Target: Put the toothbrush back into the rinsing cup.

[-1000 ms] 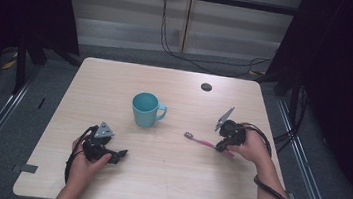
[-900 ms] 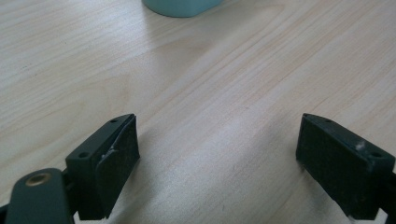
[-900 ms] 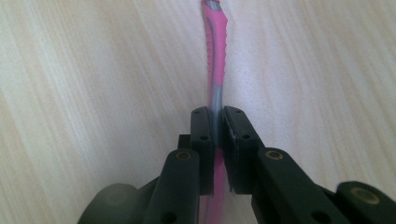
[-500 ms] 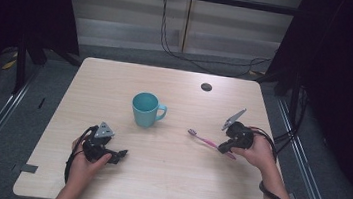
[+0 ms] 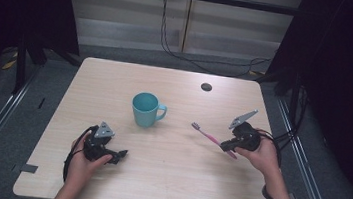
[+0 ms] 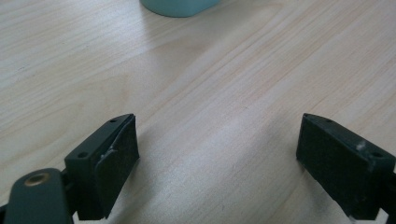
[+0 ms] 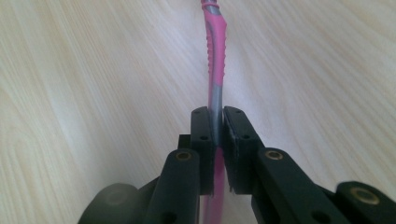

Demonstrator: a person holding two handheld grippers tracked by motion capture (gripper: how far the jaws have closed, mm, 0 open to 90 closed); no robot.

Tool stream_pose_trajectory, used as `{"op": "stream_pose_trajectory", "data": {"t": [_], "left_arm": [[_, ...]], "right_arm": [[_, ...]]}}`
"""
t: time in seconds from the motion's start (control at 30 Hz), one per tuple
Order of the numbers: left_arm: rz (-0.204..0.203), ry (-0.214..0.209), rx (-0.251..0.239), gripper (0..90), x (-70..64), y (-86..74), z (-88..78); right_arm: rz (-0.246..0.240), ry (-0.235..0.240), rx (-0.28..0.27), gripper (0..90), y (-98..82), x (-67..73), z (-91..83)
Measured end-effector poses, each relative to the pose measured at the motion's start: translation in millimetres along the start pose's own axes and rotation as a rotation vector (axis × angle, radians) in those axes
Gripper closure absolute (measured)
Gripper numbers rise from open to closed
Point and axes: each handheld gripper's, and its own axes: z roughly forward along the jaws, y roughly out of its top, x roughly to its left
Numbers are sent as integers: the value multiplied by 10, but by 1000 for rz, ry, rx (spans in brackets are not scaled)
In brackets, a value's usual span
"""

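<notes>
A pink and grey toothbrush (image 5: 209,137) hangs just above the wooden table (image 5: 165,184), its head pointing toward the teal mug (image 5: 145,109). My right gripper (image 5: 224,146) is shut on its handle at the table's right. In the right gripper view the two pads pinch the toothbrush (image 7: 215,51), which runs straight ahead from the right gripper (image 7: 218,116). My left gripper (image 5: 119,155) rests low at the front left with its jaws wide apart. In the left gripper view, bare wood lies between the left gripper (image 6: 217,140) pads, and the mug's base (image 6: 180,6) shows at the top.
A small dark round disc (image 5: 206,87) lies near the table's far right. Cables trail from both grippers toward the person. Dark curtains and metal rails flank the table, with a wall and hanging cords behind.
My right gripper has lifted the toothbrush a little and carried it rightward, away from the mug. The left hand has stayed where it was.
</notes>
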Motion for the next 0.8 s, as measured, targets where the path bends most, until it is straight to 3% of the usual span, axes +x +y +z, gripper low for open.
{"op": "stream_pose_trajectory", "data": {"t": [0.17,0.27,0.33,0.47,0.8], "left_arm": [[0,-13,-9,159,21,0,-14],[-28,-32,-22,172,13,8,-13],[-26,-47,-24,168,7,30,-15],[-14,-53,-35,169,-33,111,-38],[-19,-111,-63,166,-163,325,-40]], "right_arm": [[12,5,-44,834,58,60,-25],[21,9,-68,834,83,88,-42],[20,4,-79,834,100,108,-56],[26,18,-122,834,121,149,-68],[27,38,-172,834,181,261,-49]]}}
